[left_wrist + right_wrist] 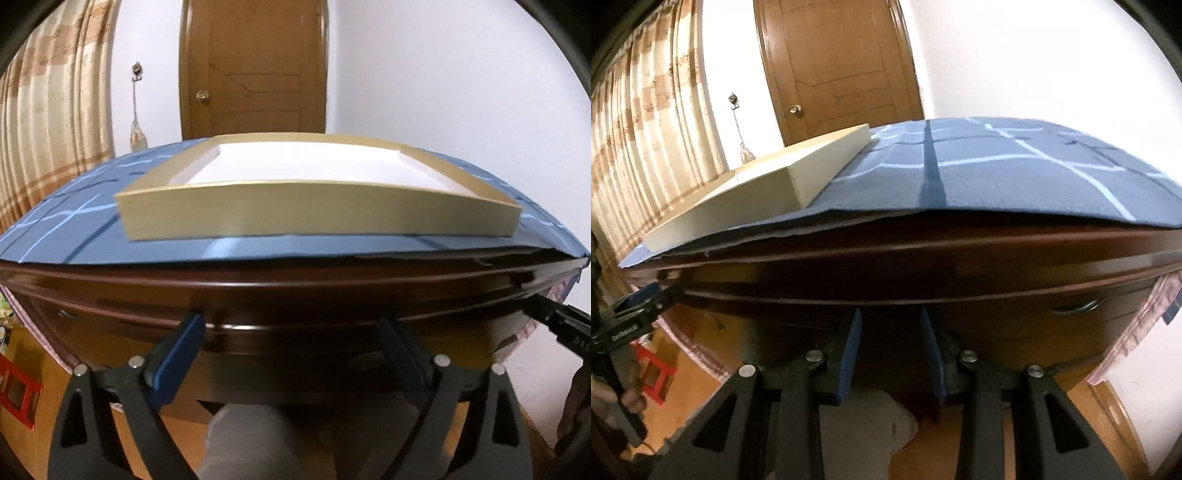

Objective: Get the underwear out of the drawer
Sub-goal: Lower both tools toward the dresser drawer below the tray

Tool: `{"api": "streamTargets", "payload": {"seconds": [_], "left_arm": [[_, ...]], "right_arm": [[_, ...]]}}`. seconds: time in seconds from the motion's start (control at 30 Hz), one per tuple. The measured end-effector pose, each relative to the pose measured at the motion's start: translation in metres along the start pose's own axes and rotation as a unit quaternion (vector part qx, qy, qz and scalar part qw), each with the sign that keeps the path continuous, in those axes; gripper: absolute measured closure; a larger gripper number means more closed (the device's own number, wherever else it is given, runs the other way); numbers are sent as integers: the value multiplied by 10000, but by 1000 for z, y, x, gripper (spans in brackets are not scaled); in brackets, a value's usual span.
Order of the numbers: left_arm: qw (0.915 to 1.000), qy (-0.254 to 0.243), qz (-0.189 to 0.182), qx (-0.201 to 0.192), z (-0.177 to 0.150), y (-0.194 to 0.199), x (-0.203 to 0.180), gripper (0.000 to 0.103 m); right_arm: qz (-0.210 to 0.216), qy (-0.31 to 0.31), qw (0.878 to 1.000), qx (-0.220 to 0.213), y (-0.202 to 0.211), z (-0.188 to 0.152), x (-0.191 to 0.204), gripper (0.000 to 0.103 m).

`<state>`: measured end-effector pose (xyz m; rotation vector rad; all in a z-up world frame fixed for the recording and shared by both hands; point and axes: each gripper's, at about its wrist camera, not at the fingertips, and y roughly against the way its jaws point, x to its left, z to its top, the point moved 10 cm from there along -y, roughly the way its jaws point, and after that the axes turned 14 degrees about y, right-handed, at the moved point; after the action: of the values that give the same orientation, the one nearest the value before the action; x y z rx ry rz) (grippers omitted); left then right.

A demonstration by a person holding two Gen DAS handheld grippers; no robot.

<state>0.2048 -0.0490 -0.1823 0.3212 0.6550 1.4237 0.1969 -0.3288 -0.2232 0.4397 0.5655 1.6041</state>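
Observation:
A dark brown wooden dresser (pixel 295 291) fills both views, its drawer front (pixel 1015 332) closed, with a metal handle (pixel 1075 306) at the right. No underwear is in view. My left gripper (pixel 290 325) stands wide open just in front of the drawer front, nothing between its blue pads (pixel 181 354). My right gripper (pixel 890 323) is held narrower but open, also empty, close to the drawer front and left of the handle. Each gripper shows at the edge of the other's view: the right gripper (pixel 561 325) and the left gripper (pixel 635 306).
A blue checked cloth (pixel 74 221) covers the dresser top and carries a beige tray (pixel 258 218) with a white inside. Behind are a brown door (pixel 255 74), a white wall and striped curtains (pixel 44 122). A grey trouser leg (pixel 251 435) is below; a red stool (pixel 653 373) stands on the floor at the left.

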Motion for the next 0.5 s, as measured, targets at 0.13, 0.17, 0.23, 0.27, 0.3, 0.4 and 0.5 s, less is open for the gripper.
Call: {"api": "streamTargets", "payload": {"seconds": [0.13,0.17,0.23,0.27,0.3,0.4,0.5], "left_arm": [[9996,-136,24,228,-14,-10,-15,9],[9996,-185,50,226,-15,-11,-17,9],[9993,-235,124,261,-18,-14,-18,9],[9992,-195,131,331,-19,-17,-19,9],[9991,-166,143,362,-20,-18,-19,9],[9991,-101,193,365,-16,-22,-16,8],[9990,-95,272,341,-14,-24,-18,7]], "right_arm": [[338,-111,9993,102,-12,-4,-9,65],[400,-149,9990,93,-15,-1,-11,64],[604,-156,9980,71,-20,0,-10,57],[699,-142,9974,47,-23,1,-9,55],[802,-166,9966,19,-27,3,-9,52],[1002,30,9950,1,-36,9,-2,44],[1079,107,9941,61,-37,10,2,42]]}}
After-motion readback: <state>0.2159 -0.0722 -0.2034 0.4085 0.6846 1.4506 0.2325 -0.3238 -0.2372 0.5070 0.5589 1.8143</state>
